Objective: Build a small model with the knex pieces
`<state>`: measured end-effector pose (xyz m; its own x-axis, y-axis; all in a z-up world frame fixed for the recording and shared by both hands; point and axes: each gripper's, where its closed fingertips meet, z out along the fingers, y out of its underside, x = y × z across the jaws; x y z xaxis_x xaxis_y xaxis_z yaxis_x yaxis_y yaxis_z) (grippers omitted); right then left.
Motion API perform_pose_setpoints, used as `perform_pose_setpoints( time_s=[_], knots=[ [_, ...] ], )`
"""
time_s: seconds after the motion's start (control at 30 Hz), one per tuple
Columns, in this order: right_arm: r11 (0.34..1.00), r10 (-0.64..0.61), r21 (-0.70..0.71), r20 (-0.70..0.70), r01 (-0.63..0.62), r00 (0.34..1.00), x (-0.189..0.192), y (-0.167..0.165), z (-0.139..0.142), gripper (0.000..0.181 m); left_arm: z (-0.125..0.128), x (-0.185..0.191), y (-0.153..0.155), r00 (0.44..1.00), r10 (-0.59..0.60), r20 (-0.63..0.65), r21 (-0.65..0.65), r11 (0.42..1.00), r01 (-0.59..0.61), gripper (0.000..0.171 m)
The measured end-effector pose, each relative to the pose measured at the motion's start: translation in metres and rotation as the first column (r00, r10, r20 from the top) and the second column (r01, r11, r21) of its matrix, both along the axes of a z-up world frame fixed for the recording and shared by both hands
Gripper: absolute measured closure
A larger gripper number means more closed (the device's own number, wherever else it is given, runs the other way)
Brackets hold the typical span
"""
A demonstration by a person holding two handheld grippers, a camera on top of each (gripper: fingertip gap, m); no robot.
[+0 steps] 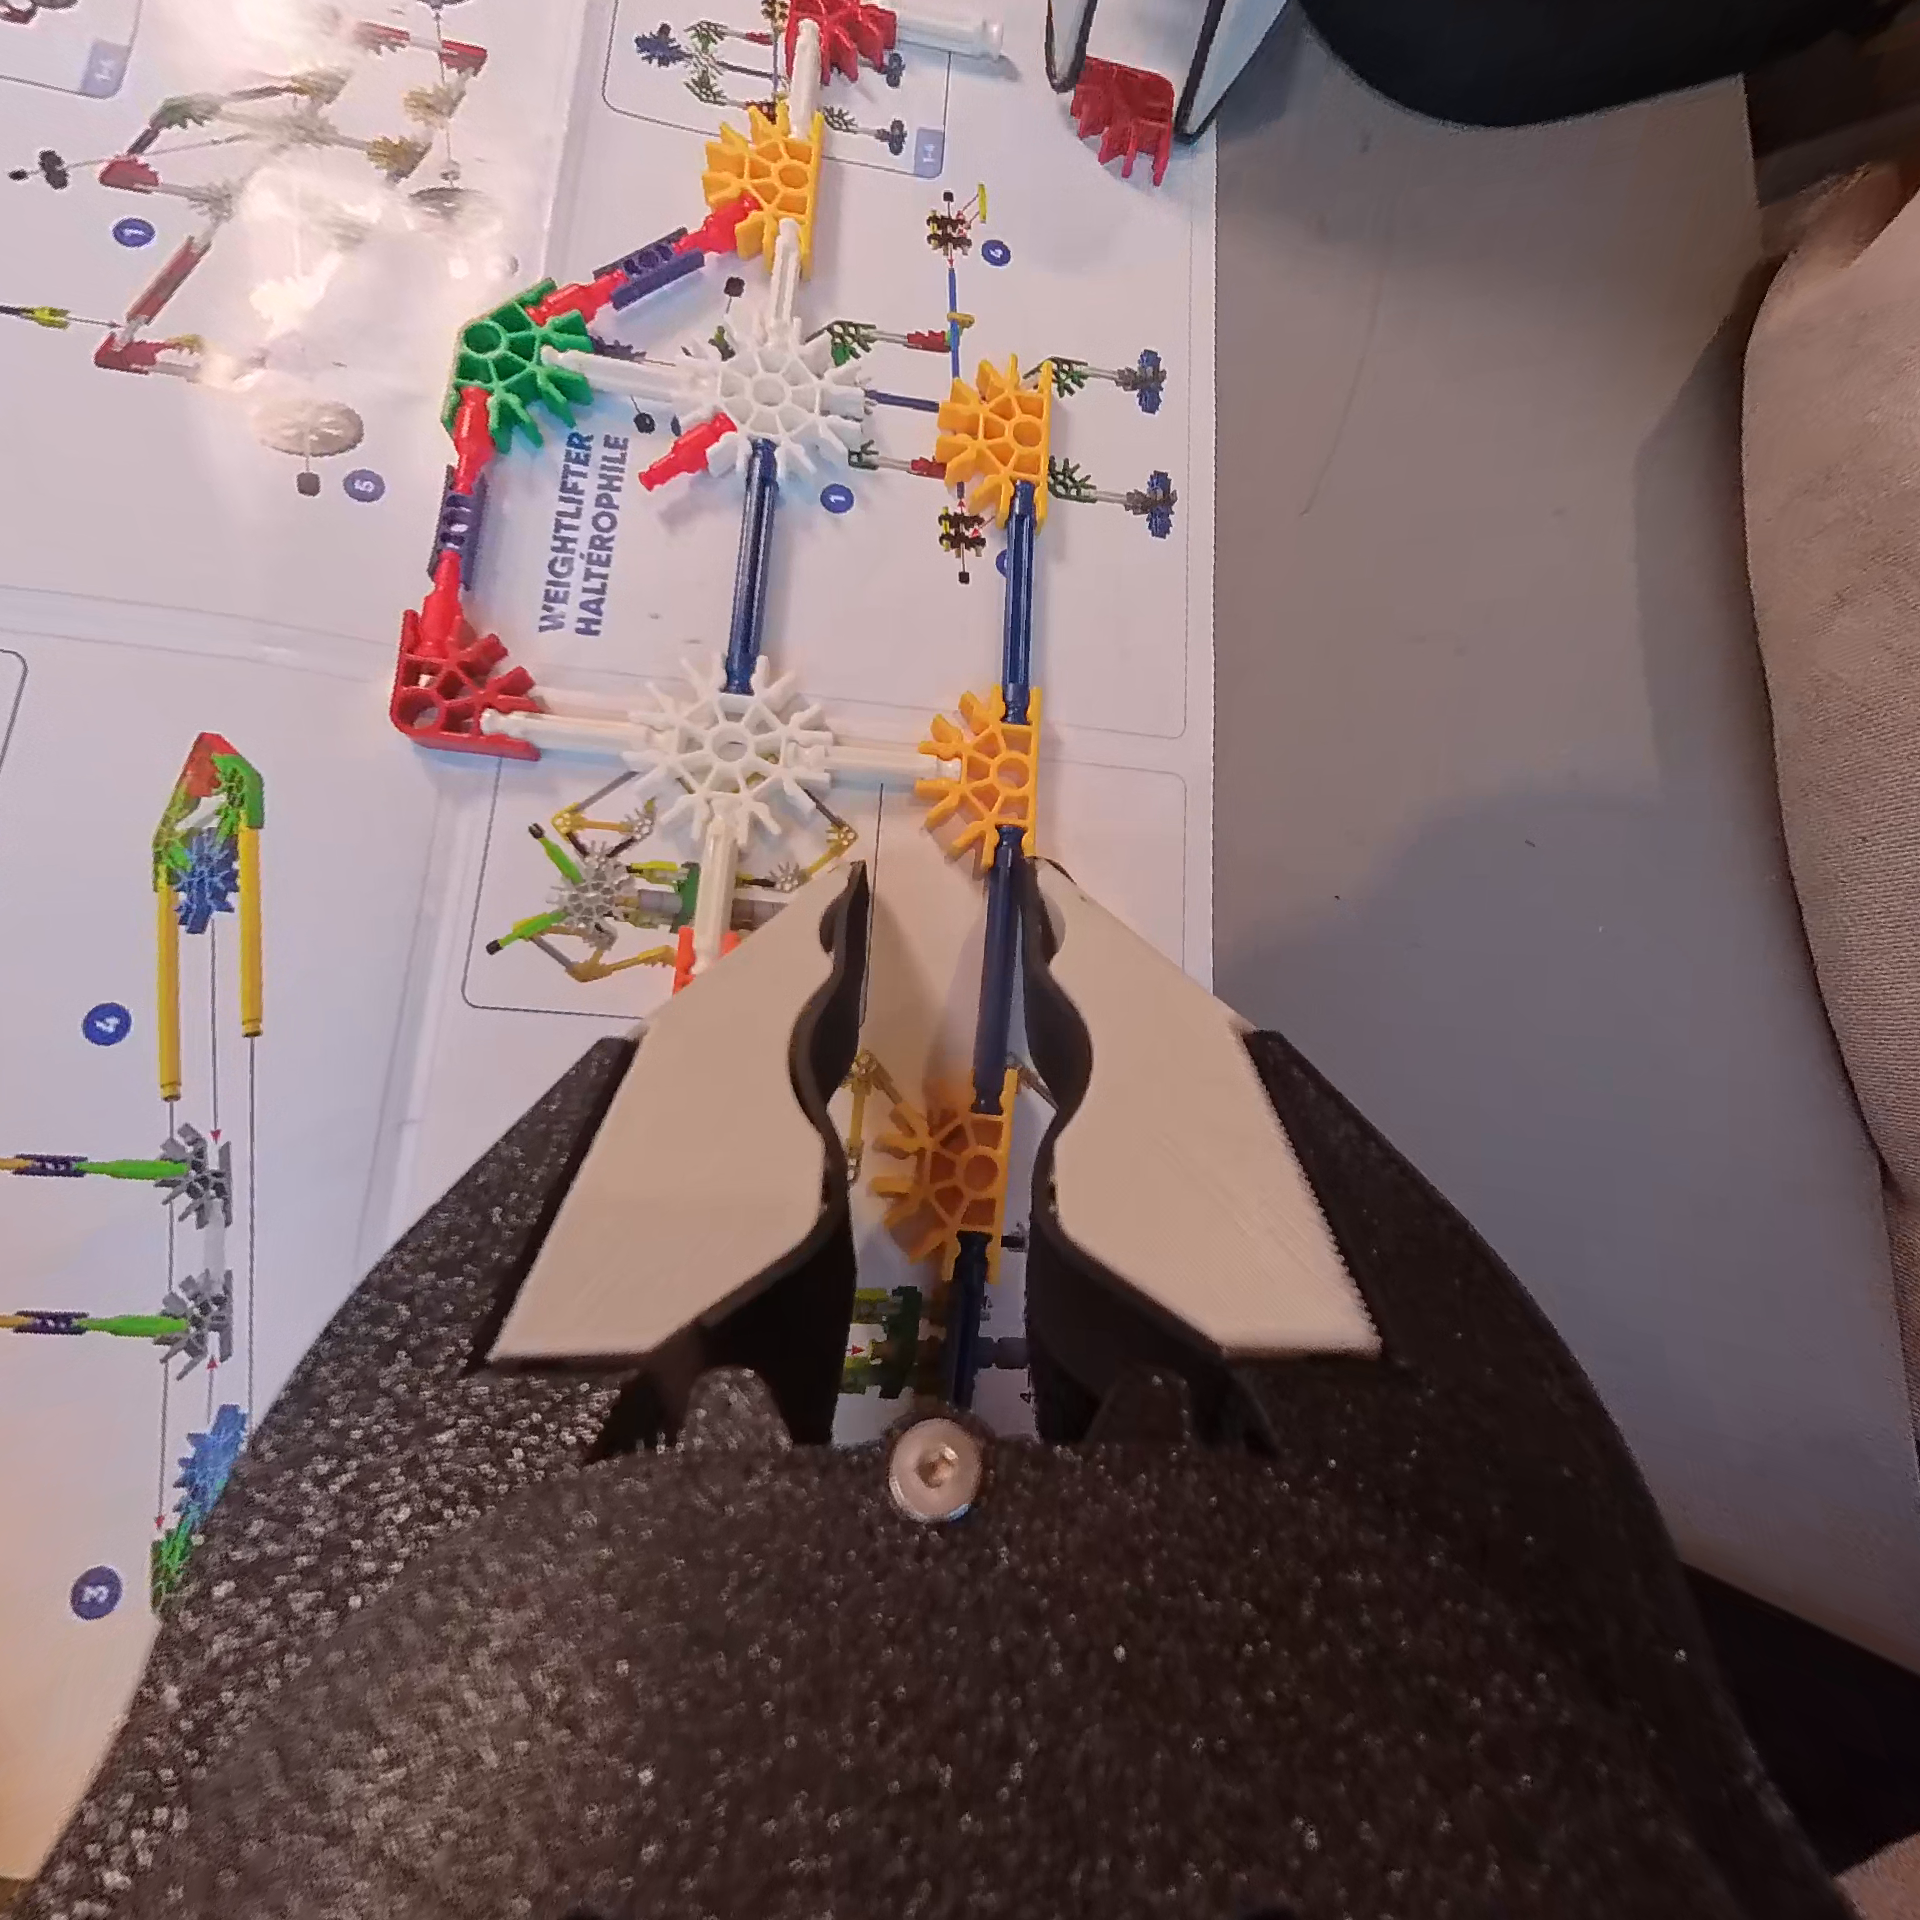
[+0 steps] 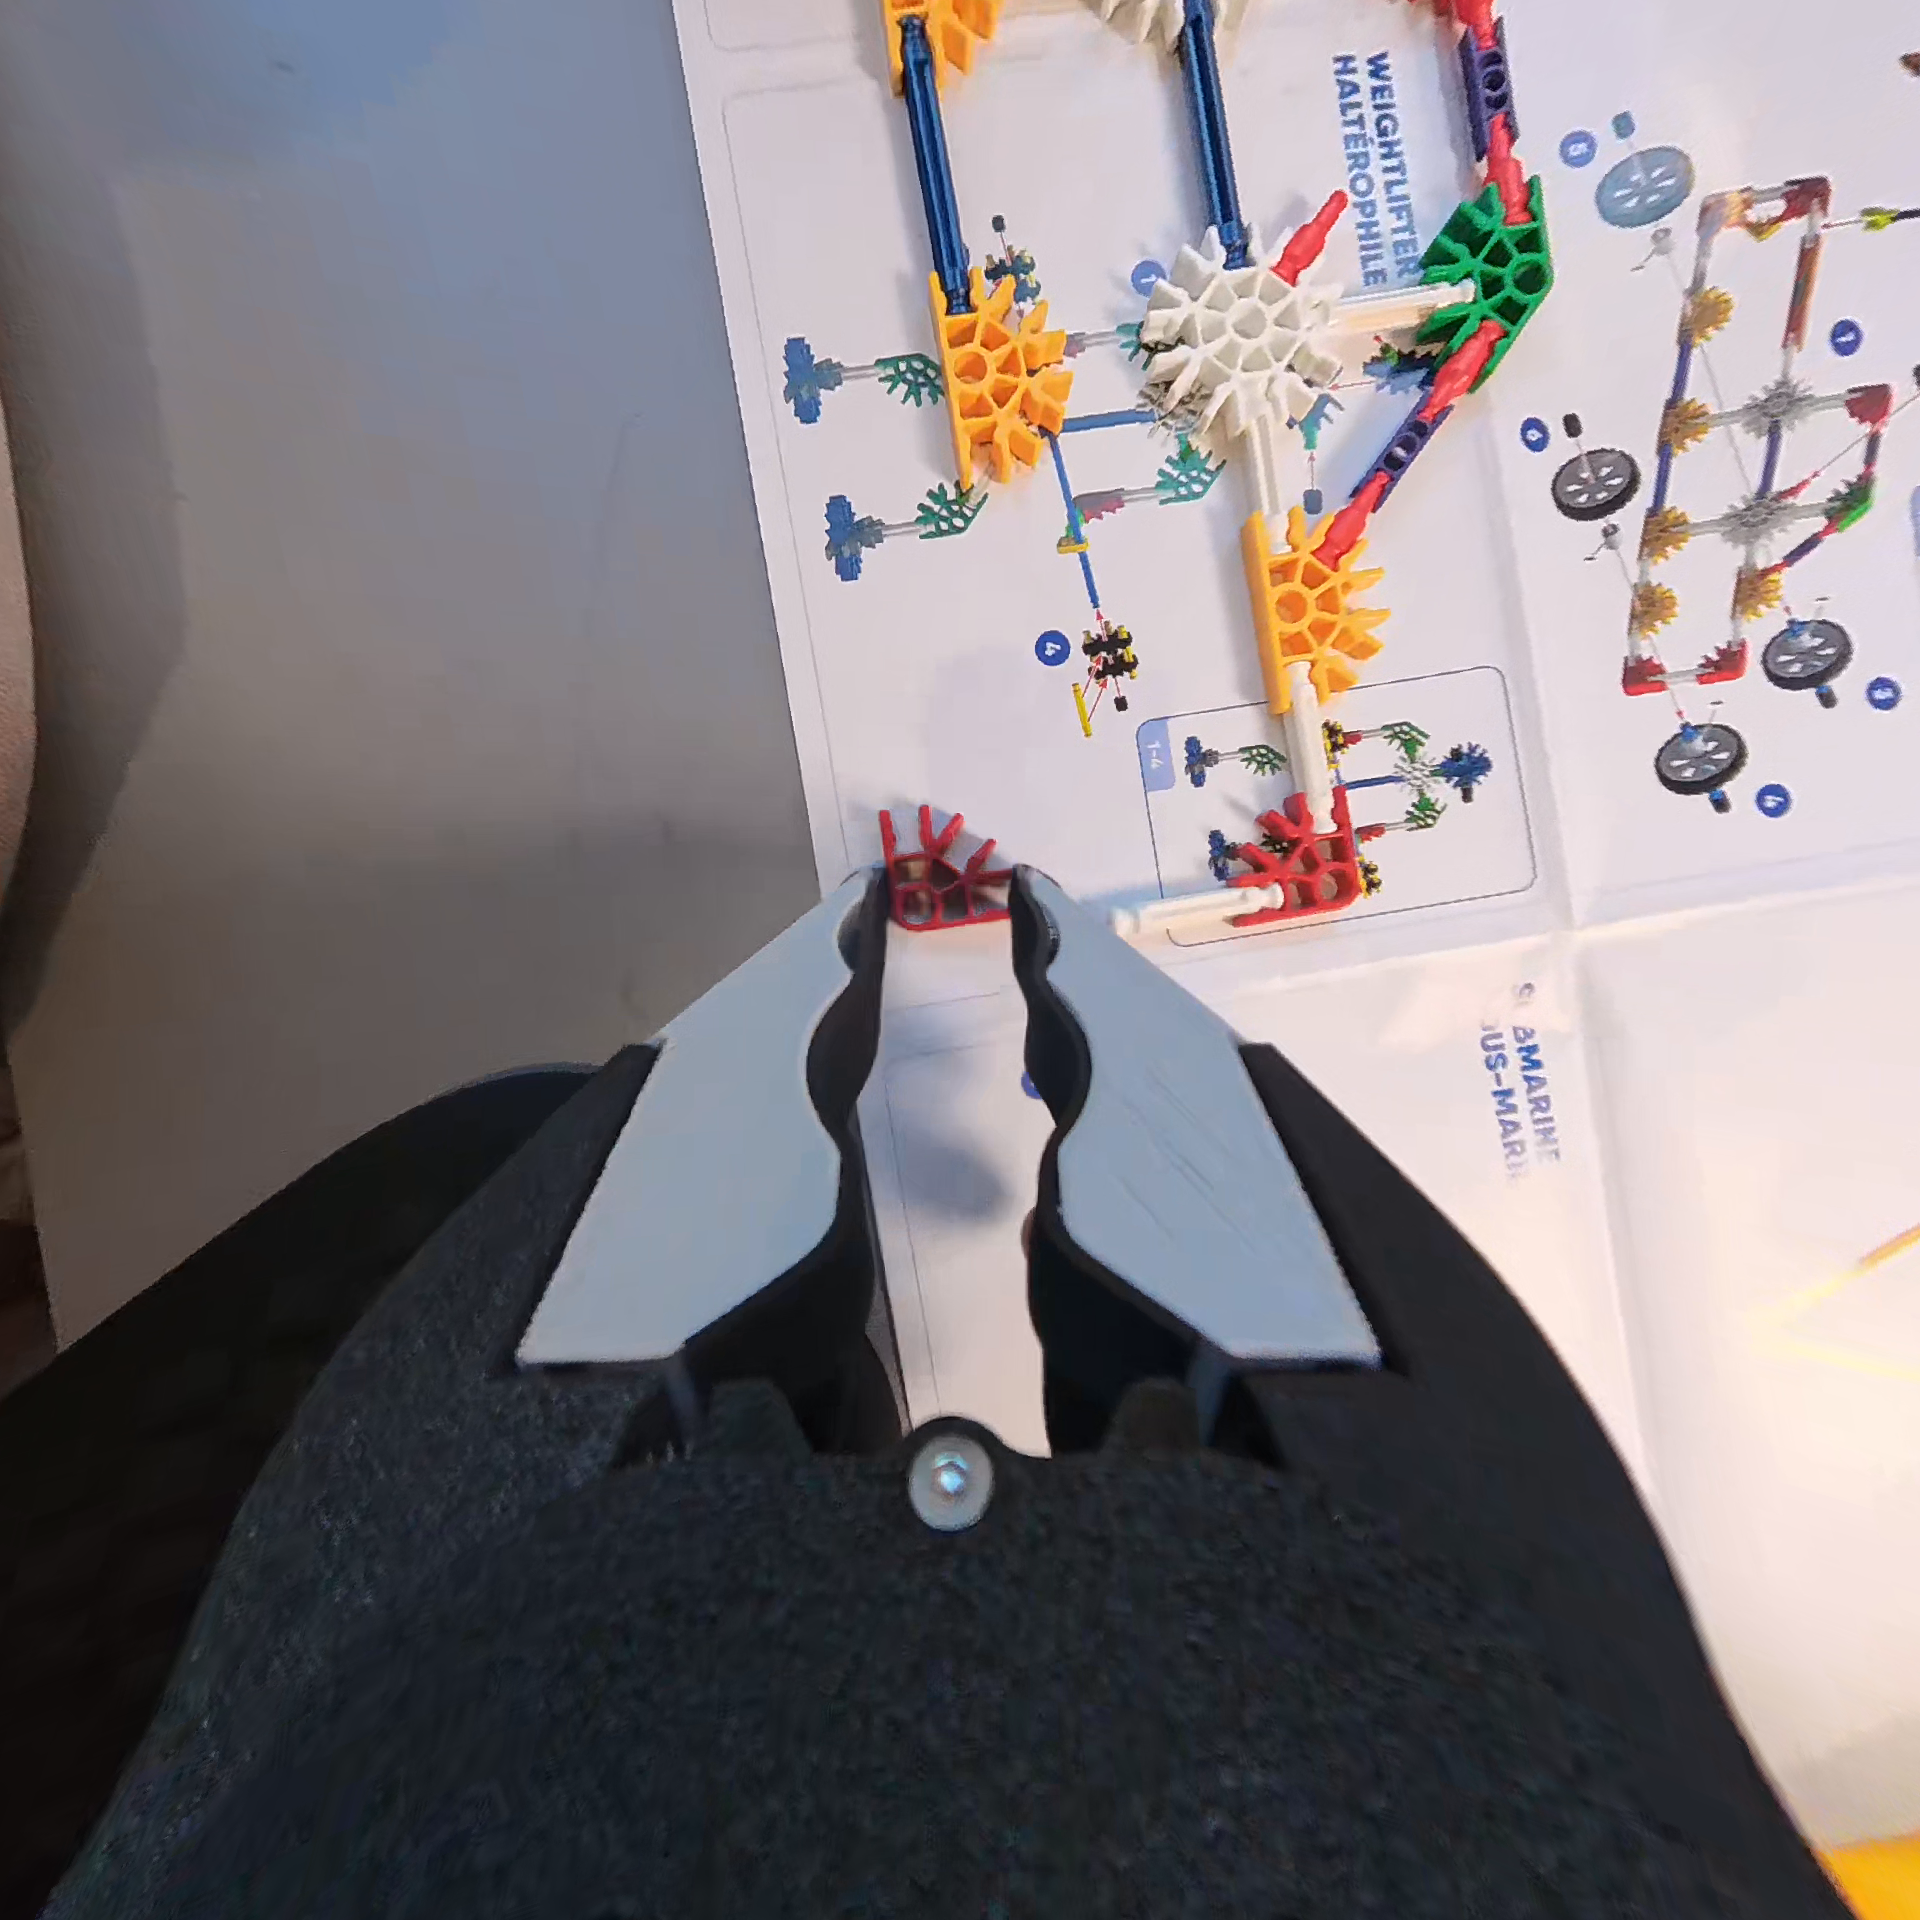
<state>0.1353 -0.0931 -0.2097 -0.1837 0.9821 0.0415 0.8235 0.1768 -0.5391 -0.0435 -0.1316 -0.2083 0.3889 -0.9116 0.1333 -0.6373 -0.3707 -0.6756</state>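
A flat rod-and-connector model (image 1: 727,743) lies on a printed instruction sheet (image 1: 312,644). It has white, yellow, red and green connectors joined by blue, white and red rods. My left gripper (image 1: 948,873) is open and sits low over the model's near end. A yellow connector (image 1: 951,1174) and its blue rod (image 1: 995,935) lie between the jaws, with the rod along the right finger. My right gripper (image 2: 948,878) is shut on a loose red connector (image 2: 940,883) at the sheet's edge. A red corner connector (image 2: 1304,857) of the model, with its white rod, lies just to its right. The right gripper's fingers and the held red connector (image 1: 1122,114) also show at the top of the left wrist view.
The sheet (image 2: 1299,1091) lies on a grey tabletop (image 1: 1455,675), which also shows in the right wrist view (image 2: 364,520). Beige fabric (image 1: 1839,623) borders the table at the right of the left wrist view. A dark object (image 1: 1507,52) sits at the far corner.
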Motion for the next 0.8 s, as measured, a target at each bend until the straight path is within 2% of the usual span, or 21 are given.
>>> perform_pose_setpoints(
  time_s=[0.13, 0.23, 0.47, 0.8],
  knots=[
    [1.0, 0.013, 0.0, 0.001, -0.013, 1.0, 0.003, 0.003, 0.002, 0.159, 0.0, 0.0, 0.0, 1.0, -0.003, 0.007, -0.001, 1.0, 0.003, 0.146],
    [0.999, 0.02, 0.042, -0.01, -0.019, 1.0, 0.003, 0.016, 0.01, 0.176, 0.0, -0.001, 0.0, 1.0, -0.001, 0.019, -0.007, 1.0, 0.001, 0.146],
    [0.996, 0.076, 0.041, 0.033, -0.078, 0.997, 0.004, 0.021, 0.008, 0.164, 0.0, -0.001, 0.0, 1.0, 0.001, 0.029, -0.01, 1.0, -0.001, 0.147],
    [0.994, 0.076, 0.071, 0.016, -0.077, 0.997, 0.002, 0.022, 0.004, 0.158, 0.0, -0.001, 0.0, 0.999, 0.003, 0.047, -0.02, 1.0, -0.002, 0.147]
  ],
)
